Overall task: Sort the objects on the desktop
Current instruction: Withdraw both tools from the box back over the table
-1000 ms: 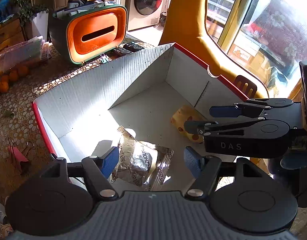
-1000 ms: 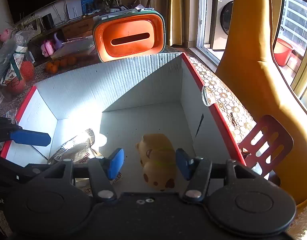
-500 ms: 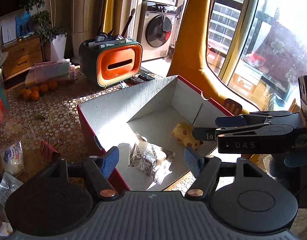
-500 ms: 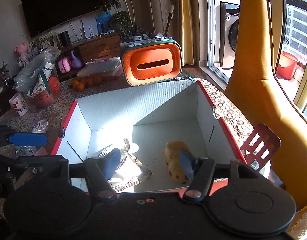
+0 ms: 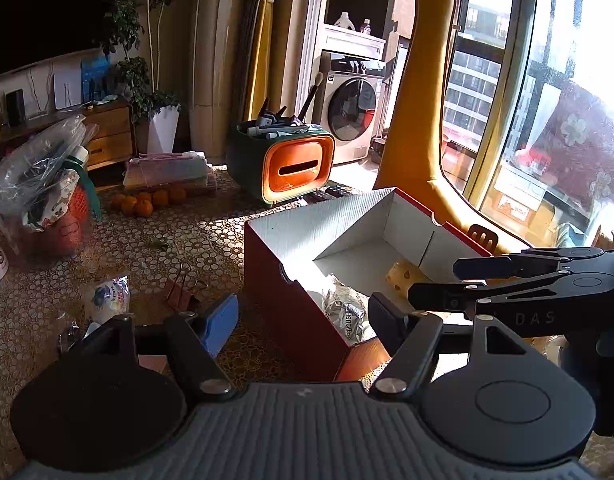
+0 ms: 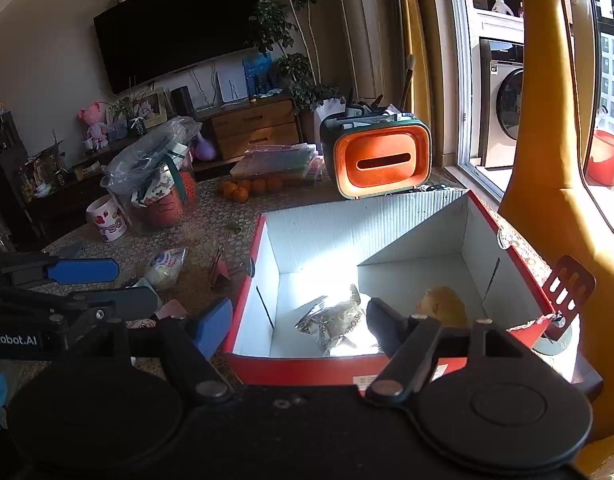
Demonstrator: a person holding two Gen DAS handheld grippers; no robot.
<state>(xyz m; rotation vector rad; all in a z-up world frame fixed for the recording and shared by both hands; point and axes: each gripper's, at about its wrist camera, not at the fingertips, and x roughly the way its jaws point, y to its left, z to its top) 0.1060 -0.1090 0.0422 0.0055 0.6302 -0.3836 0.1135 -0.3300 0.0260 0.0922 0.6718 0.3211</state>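
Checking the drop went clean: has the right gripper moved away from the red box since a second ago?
Yes. The right gripper has pulled back and up from the red box, jaws opening and empty; the yellow toy lies inside.

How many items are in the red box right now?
2: a silver foil packet near the front middle, a yellow spotted toy to its right. The box's front wall could hide more.

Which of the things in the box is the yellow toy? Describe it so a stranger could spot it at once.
Find the big open cardboard box, red outside and white inside, in front of the orange tissue holder. Two things lie on its floor; the yellow toy is the one nearer the right-hand wall. It is rounded, soft-looking and yellow with darker spots, whereas its neighbour is a flat, crinkled silver foil packet.
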